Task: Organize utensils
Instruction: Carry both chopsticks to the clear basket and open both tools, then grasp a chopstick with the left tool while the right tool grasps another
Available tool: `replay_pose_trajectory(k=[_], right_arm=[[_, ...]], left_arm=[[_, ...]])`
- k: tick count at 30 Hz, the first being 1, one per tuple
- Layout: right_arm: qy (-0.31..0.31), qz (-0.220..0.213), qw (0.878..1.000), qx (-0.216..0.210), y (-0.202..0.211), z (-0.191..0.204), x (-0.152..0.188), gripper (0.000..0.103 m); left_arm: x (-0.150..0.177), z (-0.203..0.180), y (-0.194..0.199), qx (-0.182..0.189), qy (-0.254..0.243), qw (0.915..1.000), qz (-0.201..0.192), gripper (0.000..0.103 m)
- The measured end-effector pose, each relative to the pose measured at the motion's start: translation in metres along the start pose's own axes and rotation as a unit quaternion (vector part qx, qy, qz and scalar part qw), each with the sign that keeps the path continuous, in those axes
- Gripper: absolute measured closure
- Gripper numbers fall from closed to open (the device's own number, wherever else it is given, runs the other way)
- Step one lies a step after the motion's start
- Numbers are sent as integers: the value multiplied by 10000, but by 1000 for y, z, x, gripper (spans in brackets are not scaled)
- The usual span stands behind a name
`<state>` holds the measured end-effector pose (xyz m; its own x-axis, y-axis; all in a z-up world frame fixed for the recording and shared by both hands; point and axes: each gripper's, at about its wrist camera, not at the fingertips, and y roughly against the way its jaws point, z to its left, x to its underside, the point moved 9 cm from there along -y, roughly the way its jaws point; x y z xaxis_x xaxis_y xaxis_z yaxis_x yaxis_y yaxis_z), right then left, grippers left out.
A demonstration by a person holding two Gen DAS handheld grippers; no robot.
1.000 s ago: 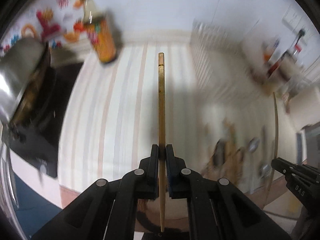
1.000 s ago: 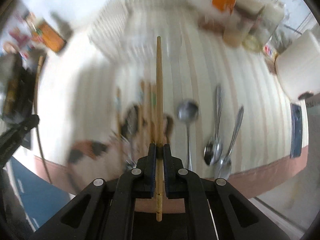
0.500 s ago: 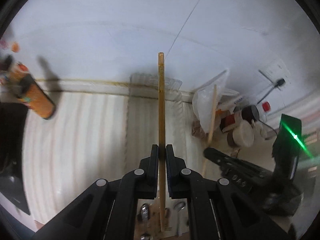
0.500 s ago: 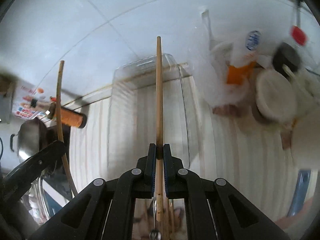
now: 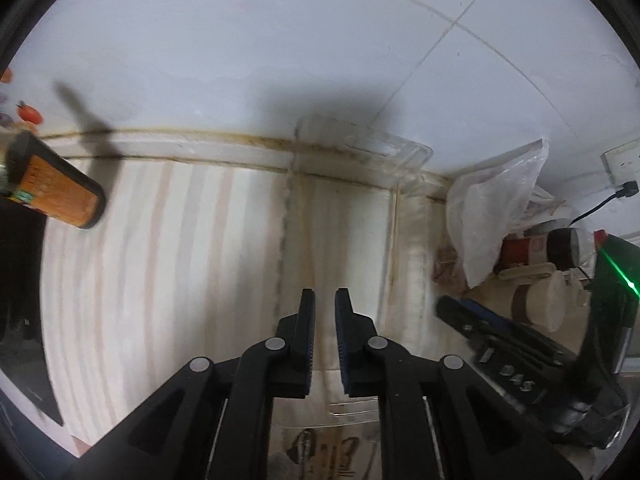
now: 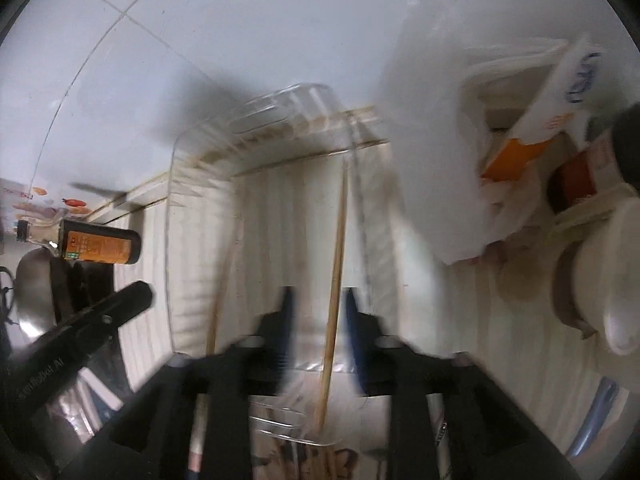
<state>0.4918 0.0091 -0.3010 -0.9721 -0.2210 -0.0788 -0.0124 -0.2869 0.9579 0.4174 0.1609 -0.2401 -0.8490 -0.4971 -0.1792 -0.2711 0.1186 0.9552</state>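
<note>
Left gripper (image 5: 325, 300), black with blue pads: jaws slightly parted with nothing between them; they have just been opening, and the wooden chopstick pinched there half a second ago is gone from them. Right gripper (image 6: 318, 300): jaws spread wider, likewise just opening; a thin light wooden chopstick (image 6: 335, 264) stands in the gap, and no pad can be seen pressing it, whereas half a second ago it was clamped. This stick slants down into the clear rectangular plastic tray (image 6: 200, 144) below both grippers, beside the tray's right wall. A second wooden chopstick (image 6: 219, 292) leans along the tray's left part in the right wrist view; in the left wrist view a faint thin stick (image 5: 394, 232) shows by the tray's right wall. The tray sits on the pale striped worktop (image 5: 160, 260) against the white tiled wall (image 5: 280, 40). Left of the tray lies a dark bottle with an orange label (image 6: 96, 246), its print too small to read. Right of it are a white plastic bag (image 5: 496, 208), a dark-lidded jar (image 5: 560, 242) and a cream lidded container (image 5: 538, 304). The right gripper's side, seen from the left wrist, bears the letters "DAS" (image 5: 516, 378). Dark handwritten marks (image 5: 328, 444) lie near the tray's near end, illegible.
</note>
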Motion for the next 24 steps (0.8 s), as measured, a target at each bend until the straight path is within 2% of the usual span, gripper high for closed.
replay_pose_trajectory(k=[1,2,3,4,5,6,8,10,12,13,16,19,20,21,22,23,24], right_arm=[[-51,-50,10000,-41,5,-2,3,64],[-76,-81,9999,-50,9,-5,6,64],[-79,-128,9999,-37,13,-6,9,64],[-51,-237,9997,-13,23,-8,13,64],[-24,-302,9995,30,29,-10,18,64],[-12,-366,9993,79,35,-13,23,64],[-6,-504,9986,145,49,-18,41,64],[-24,-619,9977,282,62,-28,61,59],[-26,-751,9964,399,70,-34,83,48],[-41,-835,9955,437,74,-37,94,46],[-32,-900,9947,504,75,-43,125,44],[-163,-742,9965,360,65,-52,165,44],[-225,-695,9967,345,61,-56,174,48],[-293,-671,9969,305,57,-59,182,63],[-347,-626,9971,245,50,-61,191,70],[-344,-489,9979,253,41,-64,202,77],[-342,-348,9984,273,32,-68,210,77]], left_arm=[[2,4,5,-116,-22,9999,-89,87],[5,7,10,-204,-54,9996,-188,76],[9,11,17,-343,-99,9989,-318,58],[15,16,26,-560,-171,9970,-503,47],[19,19,32,-643,-218,9956,-640,27],[25,23,38,-740,-255,9938,-788,18],[38,31,50,-898,-289,9902,-1027,16],[56,38,58,-993,-332,9870,-1220,2],[73,45,62,-1019,-376,9859,-1271,0],[82,49,62,-1061,-376,9855,-1273,0],[114,54,52,-1149,-436,9856,-1161,0],[155,58,19,-1263,-552,9881,-681,0],[173,62,2,-1277,-505,9897,-407,0],[186,64,-13,-1199,-460,9915,-195,2],[203,67,-32,-1038,-396,9938,96,6],[213,68,-43,-982,-350,9941,281,22],[225,70,-58,-909,-300,9940,530,35]])
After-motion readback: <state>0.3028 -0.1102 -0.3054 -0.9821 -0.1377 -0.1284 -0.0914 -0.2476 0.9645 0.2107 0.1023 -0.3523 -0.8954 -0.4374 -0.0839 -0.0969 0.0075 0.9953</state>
